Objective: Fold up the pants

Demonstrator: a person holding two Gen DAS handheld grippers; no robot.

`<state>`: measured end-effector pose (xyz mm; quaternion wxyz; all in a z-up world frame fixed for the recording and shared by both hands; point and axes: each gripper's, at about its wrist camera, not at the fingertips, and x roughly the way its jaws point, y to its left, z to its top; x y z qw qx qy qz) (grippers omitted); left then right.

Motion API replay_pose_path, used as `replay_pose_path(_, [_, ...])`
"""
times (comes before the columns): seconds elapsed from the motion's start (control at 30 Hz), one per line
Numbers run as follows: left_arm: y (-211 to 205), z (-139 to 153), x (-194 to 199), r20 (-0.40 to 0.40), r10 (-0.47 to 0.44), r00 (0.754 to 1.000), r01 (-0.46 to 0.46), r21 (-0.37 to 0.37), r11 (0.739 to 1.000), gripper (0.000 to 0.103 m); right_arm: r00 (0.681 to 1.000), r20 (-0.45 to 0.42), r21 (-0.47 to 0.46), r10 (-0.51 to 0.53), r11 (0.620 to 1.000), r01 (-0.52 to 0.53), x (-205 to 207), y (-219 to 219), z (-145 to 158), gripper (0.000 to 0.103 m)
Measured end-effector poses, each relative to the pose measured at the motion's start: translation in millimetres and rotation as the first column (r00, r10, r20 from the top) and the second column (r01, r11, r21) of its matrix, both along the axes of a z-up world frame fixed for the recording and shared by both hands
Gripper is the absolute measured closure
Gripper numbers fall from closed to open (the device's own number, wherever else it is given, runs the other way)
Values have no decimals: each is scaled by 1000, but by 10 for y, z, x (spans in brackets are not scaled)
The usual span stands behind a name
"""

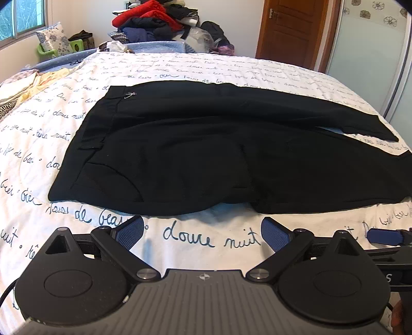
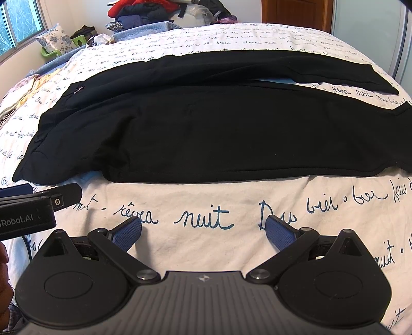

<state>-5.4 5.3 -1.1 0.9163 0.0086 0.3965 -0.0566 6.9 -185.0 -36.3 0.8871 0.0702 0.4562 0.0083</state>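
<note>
Okay, quick pass, what I see from both wrist cams.

Left gripper: my left gripper has its blue pads spread wide, pinching nothing, over bare cover just short of the cloth.

Right gripper: my right gripper is spread wide too, nothing between the pads, over the printed writing.

Grippers together: side by side; the right one's tip shows at the far right edge of the left view, the left one's body at the left edge of the right view.

Pants: black pants lie flat and unfolded straight ahead of both grippers, crosswise, near edge just beyond the fingertips, not touching them.

Waistband: waistband sits ahead-left of my left gripper, with a small metal clasp at its far end.

Legs: both legs run off to the right; the far leg splits from the near leg toward the cuffs, a wedge of cover showing between them.

Bed cover: white bed cover with dark handwritten script, under everything.

Background: clothes pile far ahead beyond the bed, wooden door ahead-right, window far left.
</note>
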Motion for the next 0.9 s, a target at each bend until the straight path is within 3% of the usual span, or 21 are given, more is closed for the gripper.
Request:
replay_pose_path(0.5, [11, -44, 27, 0, 52, 999, -52, 62, 997, 6, 1000, 11, 9, -16, 1000, 16, -14, -33, 17, 0])
replay_pose_path(0.9, [19, -69, 31, -17, 58, 998, -57, 62, 996, 6, 1000, 25, 9, -7, 1000, 7, -54, -9, 46, 0])
